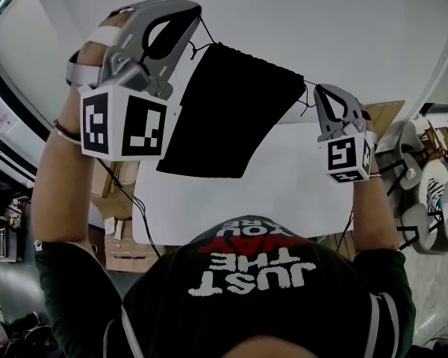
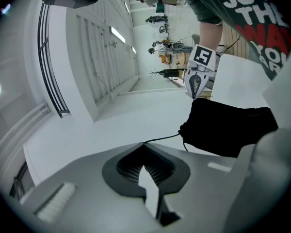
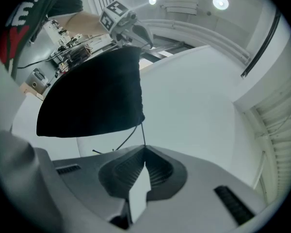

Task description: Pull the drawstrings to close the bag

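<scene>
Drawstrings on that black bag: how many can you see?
2. One drawstring runs from the bag into the shut left gripper; the other drawstring leaves the bag's opposite corner into the shut right gripper. Loose ends may be hidden.

- The left gripper (image 1: 196, 12) is held up at the left, its jaws closed tight on the left drawstring (image 2: 162, 139).
- The right gripper (image 1: 319, 89) is at the right, its jaws closed on the right drawstring (image 3: 143, 132).
</scene>
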